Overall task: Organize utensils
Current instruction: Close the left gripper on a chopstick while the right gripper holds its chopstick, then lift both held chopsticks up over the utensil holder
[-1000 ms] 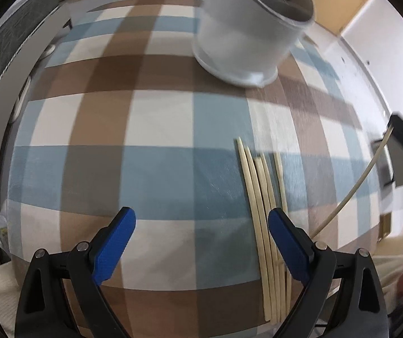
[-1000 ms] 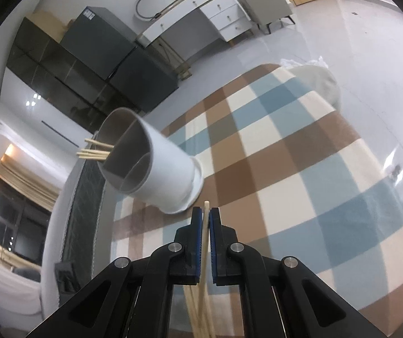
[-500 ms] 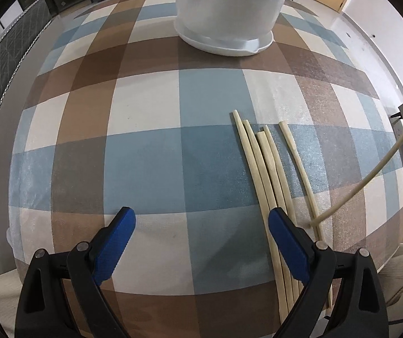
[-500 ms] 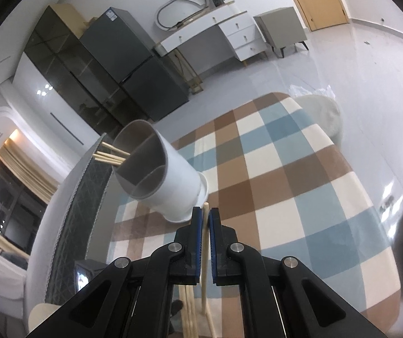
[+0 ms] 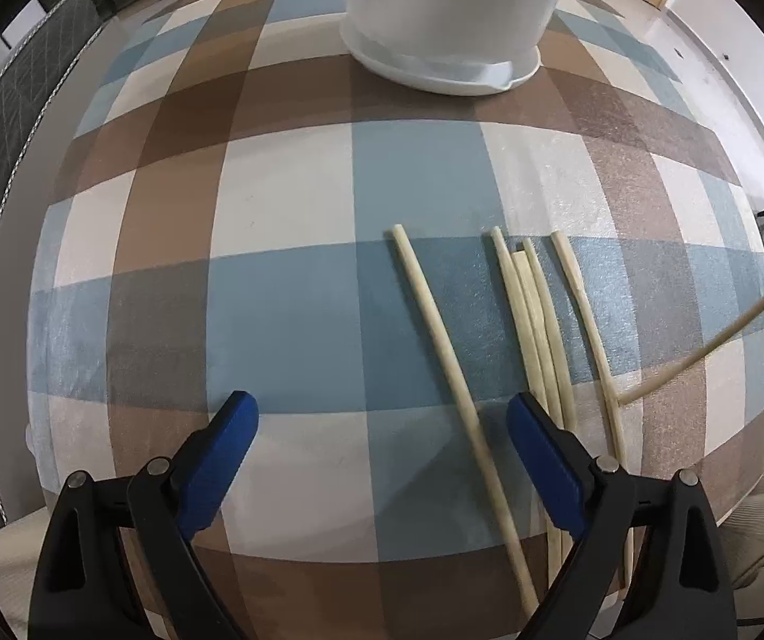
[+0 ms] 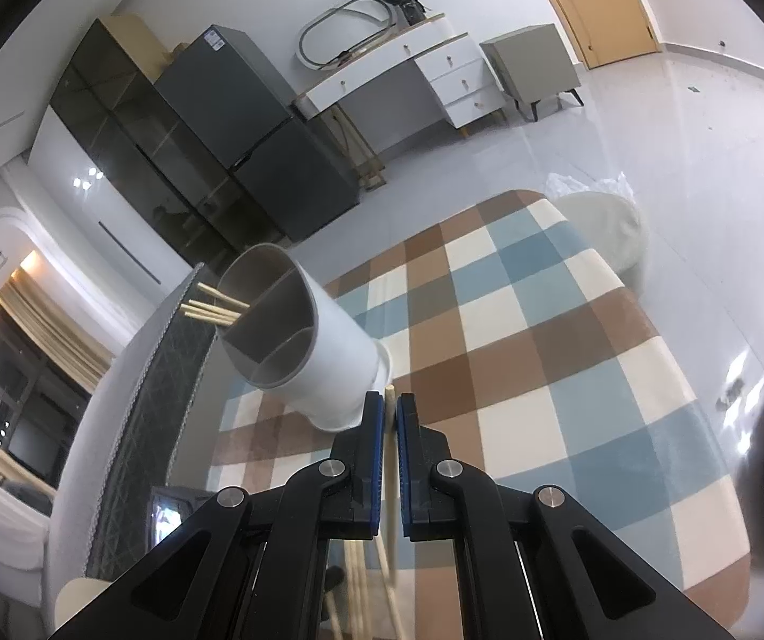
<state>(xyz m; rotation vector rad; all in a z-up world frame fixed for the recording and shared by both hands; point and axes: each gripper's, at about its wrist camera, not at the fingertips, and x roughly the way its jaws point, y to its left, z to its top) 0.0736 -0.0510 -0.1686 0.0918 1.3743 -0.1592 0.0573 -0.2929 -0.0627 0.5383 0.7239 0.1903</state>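
Several pale chopsticks (image 5: 534, 314) lie side by side on the checked tablecloth (image 5: 286, 288), one apart (image 5: 446, 352) to their left. My left gripper (image 5: 382, 426) is open and empty just above the cloth, its right finger over the bundle's near ends. My right gripper (image 6: 390, 421) is shut on one chopstick (image 6: 390, 400), held high above the table; it also shows at the right in the left wrist view (image 5: 713, 346). The white divided holder (image 6: 307, 352) stands at the far end of the table (image 5: 440, 16), with several chopsticks (image 6: 211, 306) in one compartment.
A dark quilted chair back (image 6: 131, 458) stands at the table's left side. A white stool (image 6: 603, 226) sits beyond the far end. Cabinets, a fridge (image 6: 254, 138) and a dresser (image 6: 408, 80) line the room's walls.
My left gripper has moved closer to the chopsticks, and one chopstick now lies apart to the left of the bundle. My right gripper has risen with its chopstick.
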